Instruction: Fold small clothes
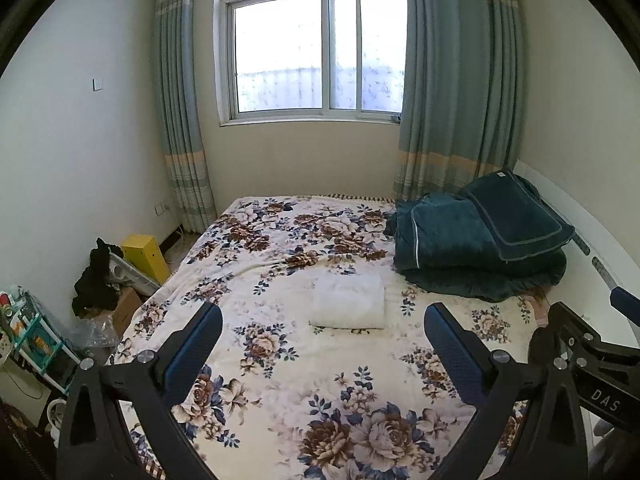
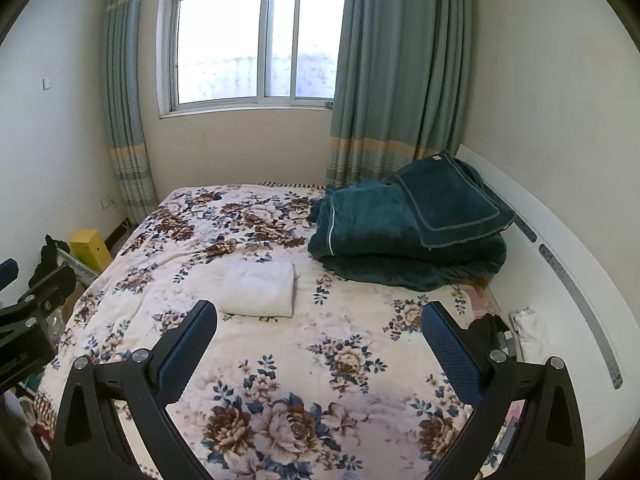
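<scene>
A small white garment (image 1: 348,300) lies folded into a neat rectangle on the floral bedspread (image 1: 280,360), near the bed's middle. It also shows in the right wrist view (image 2: 258,288). My left gripper (image 1: 323,320) is open and empty, held above the bed just short of the garment. My right gripper (image 2: 319,318) is open and empty too, a little to the right of the garment. The right gripper's body (image 1: 592,352) shows at the right edge of the left wrist view, and the left gripper's body (image 2: 32,312) at the left edge of the right wrist view.
A dark green folded quilt with a pillow (image 1: 480,240) sits at the bed's far right, also in the right wrist view (image 2: 412,232). A white headboard (image 2: 568,272) runs along the right. A yellow box (image 1: 146,256), black clothes and clutter (image 1: 96,280) lie on the floor left of the bed.
</scene>
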The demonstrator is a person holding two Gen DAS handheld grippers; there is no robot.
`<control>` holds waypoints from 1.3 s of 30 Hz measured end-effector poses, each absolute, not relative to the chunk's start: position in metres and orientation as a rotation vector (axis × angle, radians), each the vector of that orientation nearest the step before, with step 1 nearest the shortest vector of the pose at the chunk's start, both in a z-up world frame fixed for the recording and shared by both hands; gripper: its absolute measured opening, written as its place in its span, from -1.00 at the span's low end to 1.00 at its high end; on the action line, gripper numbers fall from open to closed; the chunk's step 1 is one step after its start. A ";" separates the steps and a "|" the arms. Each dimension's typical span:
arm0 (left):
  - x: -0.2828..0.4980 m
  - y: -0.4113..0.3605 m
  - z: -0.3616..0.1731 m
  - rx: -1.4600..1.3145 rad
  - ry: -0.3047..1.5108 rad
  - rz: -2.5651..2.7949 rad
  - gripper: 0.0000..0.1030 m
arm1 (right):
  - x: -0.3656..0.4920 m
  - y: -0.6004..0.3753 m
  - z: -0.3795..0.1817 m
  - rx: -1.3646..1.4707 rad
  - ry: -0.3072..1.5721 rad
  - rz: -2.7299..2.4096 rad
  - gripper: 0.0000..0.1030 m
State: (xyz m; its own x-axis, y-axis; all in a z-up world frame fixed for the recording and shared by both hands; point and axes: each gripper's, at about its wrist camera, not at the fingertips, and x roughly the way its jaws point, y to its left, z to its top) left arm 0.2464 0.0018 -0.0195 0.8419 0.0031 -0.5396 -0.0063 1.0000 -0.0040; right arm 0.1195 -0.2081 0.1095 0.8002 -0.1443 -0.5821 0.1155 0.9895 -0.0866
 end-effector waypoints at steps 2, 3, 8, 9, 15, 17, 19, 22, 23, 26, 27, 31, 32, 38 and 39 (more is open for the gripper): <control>0.246 0.001 -0.019 0.000 0.568 0.010 1.00 | 0.121 -0.207 0.110 -0.050 0.623 -0.138 1.00; 0.245 0.001 -0.019 0.000 0.567 0.012 1.00 | 0.121 -0.207 0.110 -0.051 0.622 -0.138 1.00; 0.245 0.001 -0.018 -0.004 0.568 0.015 1.00 | 0.124 -0.207 0.108 -0.048 0.623 -0.135 1.00; 0.246 0.001 -0.017 -0.004 0.568 0.016 1.00 | 0.123 -0.207 0.108 -0.043 0.623 -0.133 1.00; 0.247 0.001 -0.015 0.004 0.556 0.025 1.00 | 0.129 -0.208 0.105 -0.042 0.629 -0.120 1.00; 0.246 0.001 -0.015 0.004 0.552 0.024 1.00 | 0.130 -0.207 0.105 -0.042 0.629 -0.120 1.00; 0.246 0.001 -0.014 0.005 0.550 0.026 1.00 | 0.130 -0.207 0.105 -0.042 0.629 -0.119 1.00; 0.246 0.002 -0.014 0.004 0.549 0.025 1.00 | 0.134 -0.204 0.105 -0.045 0.625 -0.112 1.00; 0.246 0.002 -0.013 0.004 0.549 0.025 1.00 | 0.134 -0.204 0.104 -0.045 0.624 -0.112 1.00; 0.246 0.002 -0.014 0.003 0.550 0.024 1.00 | 0.135 -0.203 0.104 -0.045 0.627 -0.106 1.00; 0.245 0.002 -0.014 0.004 0.551 0.026 1.00 | 0.135 -0.202 0.105 -0.049 0.626 -0.107 1.00; 0.245 0.003 -0.014 0.003 0.554 0.030 1.00 | 0.137 -0.200 0.105 -0.047 0.628 -0.100 1.00; 0.244 0.003 -0.013 0.003 0.555 0.030 1.00 | 0.138 -0.199 0.105 -0.046 0.628 -0.099 1.00; 0.244 0.002 -0.014 0.008 0.552 0.035 1.00 | 0.138 -0.198 0.104 -0.042 0.629 -0.097 1.00; 0.243 0.001 -0.015 0.008 0.553 0.036 1.00 | 0.138 -0.197 0.105 -0.044 0.628 -0.094 1.00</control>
State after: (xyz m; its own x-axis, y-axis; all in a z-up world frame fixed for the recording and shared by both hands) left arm 0.2429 0.0011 -0.0151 0.8505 0.0362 -0.5248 -0.0318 0.9993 0.0174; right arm 0.1382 -0.1970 0.1050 0.8049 -0.1010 -0.5847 0.0745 0.9948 -0.0692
